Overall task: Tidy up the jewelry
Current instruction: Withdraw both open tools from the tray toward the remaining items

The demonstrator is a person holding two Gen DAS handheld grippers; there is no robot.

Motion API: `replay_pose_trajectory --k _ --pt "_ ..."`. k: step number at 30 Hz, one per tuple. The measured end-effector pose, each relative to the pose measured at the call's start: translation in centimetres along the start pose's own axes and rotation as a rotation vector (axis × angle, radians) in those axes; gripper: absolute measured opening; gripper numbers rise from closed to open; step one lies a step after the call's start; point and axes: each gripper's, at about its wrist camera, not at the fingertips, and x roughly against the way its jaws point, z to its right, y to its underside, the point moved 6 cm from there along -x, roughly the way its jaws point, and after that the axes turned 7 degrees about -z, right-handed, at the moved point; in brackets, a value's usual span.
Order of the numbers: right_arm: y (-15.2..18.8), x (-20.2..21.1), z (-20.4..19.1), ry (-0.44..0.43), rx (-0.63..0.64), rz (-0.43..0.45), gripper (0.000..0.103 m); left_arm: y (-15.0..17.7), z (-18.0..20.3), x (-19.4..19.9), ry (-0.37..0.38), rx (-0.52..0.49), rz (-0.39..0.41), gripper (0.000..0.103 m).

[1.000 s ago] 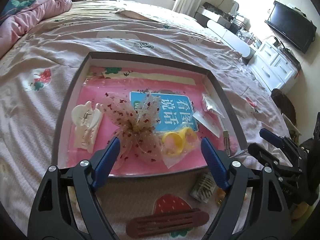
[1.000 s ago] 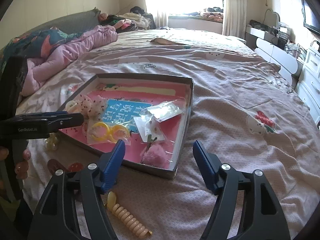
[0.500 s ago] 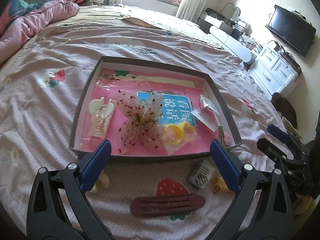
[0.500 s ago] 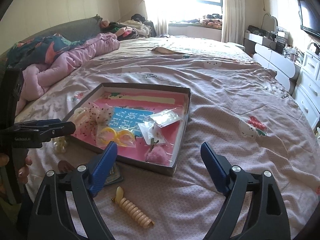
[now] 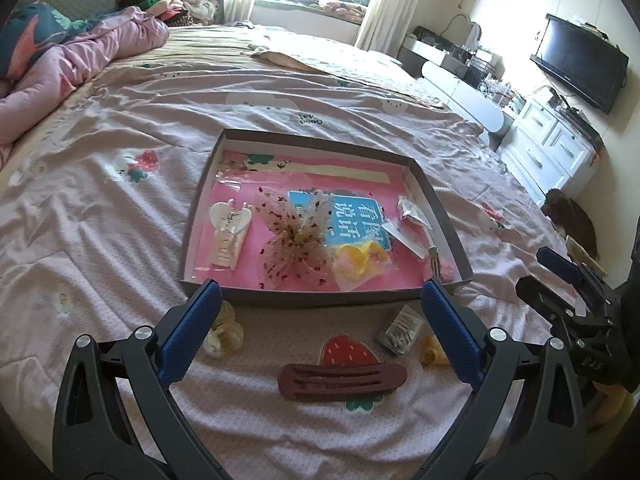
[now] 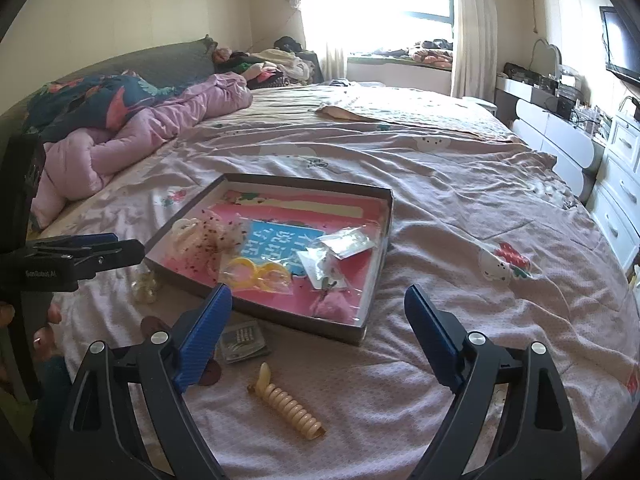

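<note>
Left wrist: left gripper [image 5: 318,300] empty, jaws spread wide after just opening, nothing between them. Box [image 5: 320,301] at 12 o'clock holds the bow [image 5: 296,240] and white claw clip [image 5: 229,234]. Brown barrette [image 5: 342,376] lies loose at 6.

Right wrist: right gripper [image 6: 318,306] also spread, has just been opening further, empty. Coil hair tie [image 6: 290,408] sits at 6, outside the box.

Looks like between placements; next move probably calls for dropping onto a loose piece.

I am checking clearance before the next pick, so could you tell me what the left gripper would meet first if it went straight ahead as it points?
Probably the near wall of the box, or bedsheet just before it; depth is unclear.
</note>
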Motion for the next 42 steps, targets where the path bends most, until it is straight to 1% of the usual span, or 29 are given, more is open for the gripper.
replay_pose_trajectory --k 11,21,26,34,42 --pt "0.6 0.8 -2.1 -0.036 0.031 0.004 0.086 1.1 -1.2 2.1 -0.031 0.016 0.022 0.091" --pt "1.6 0.6 -3.8 -0.072 0.054 -0.009 0.086 2.4 -2.3 3.1 -0.062 0.029 0.020 0.091" --pt "2.1 0.6 -4.1 -0.081 0.063 -0.019 0.086 3.5 -2.7 3.3 -0.084 0.025 0.011 0.091" --pt "3.1 0.8 -4.1 -0.082 0.075 -0.031 0.086 5.3 -3.2 2.9 -0.104 0.015 -0.024 0.091" --pt "4.5 0.7 -3.6 -0.077 0.077 -0.056 0.086 6.4 -2.8 2.4 -0.104 -0.001 -0.050 0.091"
